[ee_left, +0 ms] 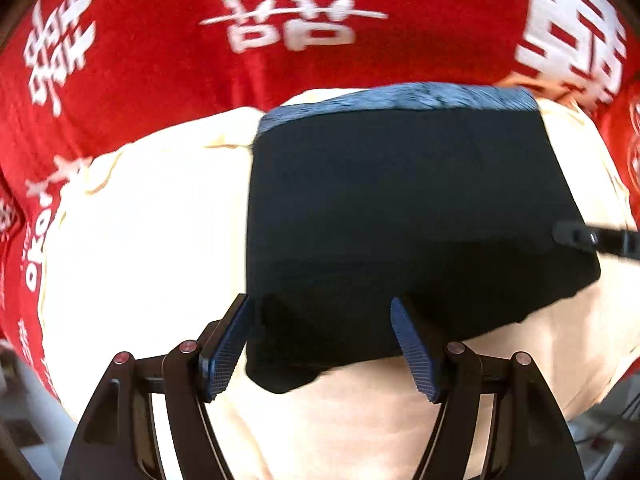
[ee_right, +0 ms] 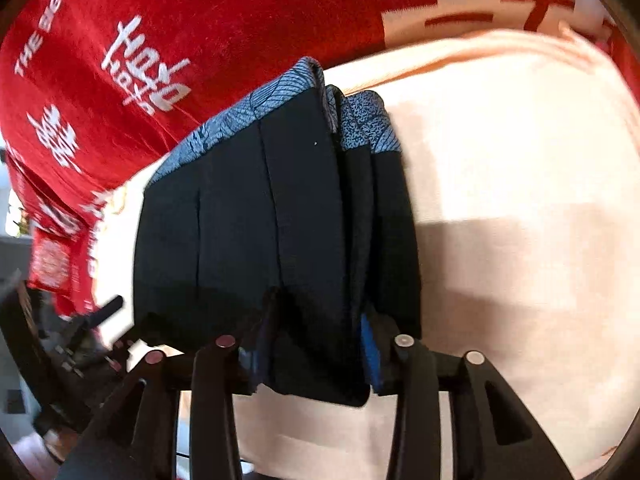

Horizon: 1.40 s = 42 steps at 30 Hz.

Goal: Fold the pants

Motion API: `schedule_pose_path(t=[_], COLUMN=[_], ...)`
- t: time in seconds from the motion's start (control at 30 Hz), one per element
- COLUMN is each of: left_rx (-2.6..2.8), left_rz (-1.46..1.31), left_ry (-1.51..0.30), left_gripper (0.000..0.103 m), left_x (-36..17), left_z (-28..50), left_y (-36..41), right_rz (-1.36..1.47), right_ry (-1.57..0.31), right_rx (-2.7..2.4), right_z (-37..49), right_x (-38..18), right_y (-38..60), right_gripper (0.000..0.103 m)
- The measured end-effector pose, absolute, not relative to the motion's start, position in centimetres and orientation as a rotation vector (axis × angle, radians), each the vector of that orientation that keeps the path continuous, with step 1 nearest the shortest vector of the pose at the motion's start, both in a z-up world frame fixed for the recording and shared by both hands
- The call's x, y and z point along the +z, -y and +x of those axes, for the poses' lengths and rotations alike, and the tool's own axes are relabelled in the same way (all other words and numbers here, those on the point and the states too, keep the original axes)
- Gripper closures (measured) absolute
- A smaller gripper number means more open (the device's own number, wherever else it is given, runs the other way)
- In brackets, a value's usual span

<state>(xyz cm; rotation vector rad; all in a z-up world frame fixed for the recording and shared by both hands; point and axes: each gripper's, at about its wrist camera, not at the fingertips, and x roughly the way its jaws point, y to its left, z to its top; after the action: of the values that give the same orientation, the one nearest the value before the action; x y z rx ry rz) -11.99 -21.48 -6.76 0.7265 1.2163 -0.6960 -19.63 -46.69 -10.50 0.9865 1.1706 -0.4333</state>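
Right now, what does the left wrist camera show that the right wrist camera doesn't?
Only the left view shows the left gripper with its fingers spread wide, holding nothing, at the near edge of the folded dark pants. Only the right view shows the right gripper closed on the pants' stacked layers, plus white "THE BEGA" lettering on the red cloth. Both show the pants' blue patterned waistband lying on a cream cloth over the red printed cloth.

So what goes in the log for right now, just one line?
pants: folded, on cream cloth | left tool: open, at near edge | right tool: straddles folded edge, grip unclear
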Motion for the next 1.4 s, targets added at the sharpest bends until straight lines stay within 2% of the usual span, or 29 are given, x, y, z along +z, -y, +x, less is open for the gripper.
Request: schedule_pose_path(t=[0.1, 0.13, 0.17, 0.2, 0.23, 1.4], left_rx=[-0.680, -0.679, -0.673, -0.660, -0.650, -0.647], left_rz=[0.683, 0.658, 0.644, 0.641, 0.636, 0.566], left_ry=[-1.279, -1.301, -1.314, -1.314, -1.309, -1.385], left_gripper=[0.031, 0.031, 0.024, 0.019, 0.017, 0.017], left_x=[-7.6, -7.6, -7.8, -7.8, -7.8, -8.1], left_z=[-10.7, -10.4, -10.1, -9.9, -9.8, -7.0], left_y=[20.8, 20.5, 20.4, 20.3, 20.2, 20.8], right_rz=[0.948, 0.933, 0.896, 0.868, 0.858, 0.966], right_ry=[-1.189, -1.200, -1.231, -1.252, -1.259, -1.333], right_rx=[-0.463, -0.481, -0.521, -0.552, -0.570, -0.635], right_z=[-20.3, -20.4, -20.6, -20.8, -21.0, -26.6], right_x=[-10.2, -10.0, -9.8, -9.7, -9.6, -10.2], right_y=[46.5, 46.4, 46.4, 46.3, 46.3, 46.4], right_gripper=[0.051, 0.043, 0.030, 0.027, 0.027, 0.022])
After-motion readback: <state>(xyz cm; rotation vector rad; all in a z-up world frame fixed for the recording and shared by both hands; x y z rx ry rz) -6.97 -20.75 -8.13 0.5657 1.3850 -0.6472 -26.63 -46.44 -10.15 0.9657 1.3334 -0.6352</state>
